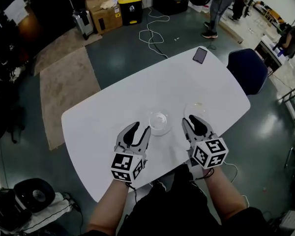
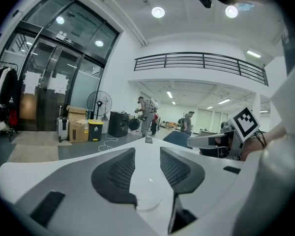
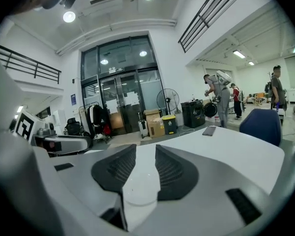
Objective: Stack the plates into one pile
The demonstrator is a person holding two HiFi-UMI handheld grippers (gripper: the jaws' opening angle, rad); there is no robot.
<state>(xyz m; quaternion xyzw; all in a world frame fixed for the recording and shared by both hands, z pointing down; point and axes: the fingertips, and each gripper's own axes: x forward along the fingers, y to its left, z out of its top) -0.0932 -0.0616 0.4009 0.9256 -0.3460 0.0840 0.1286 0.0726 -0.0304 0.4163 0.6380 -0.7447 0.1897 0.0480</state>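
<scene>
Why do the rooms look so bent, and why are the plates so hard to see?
Head view: the wide lens bows the white rounded table; the clear round plate at centre almost vanishes against it. Left gripper view: the black balcony railing curves, ceiling lamps glare. Right gripper view: dark rounded corners.

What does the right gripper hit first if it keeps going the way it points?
Probably the clear plate just ahead of the right gripper, on the white table. Height is unclear; it might pass over the rim.
</scene>
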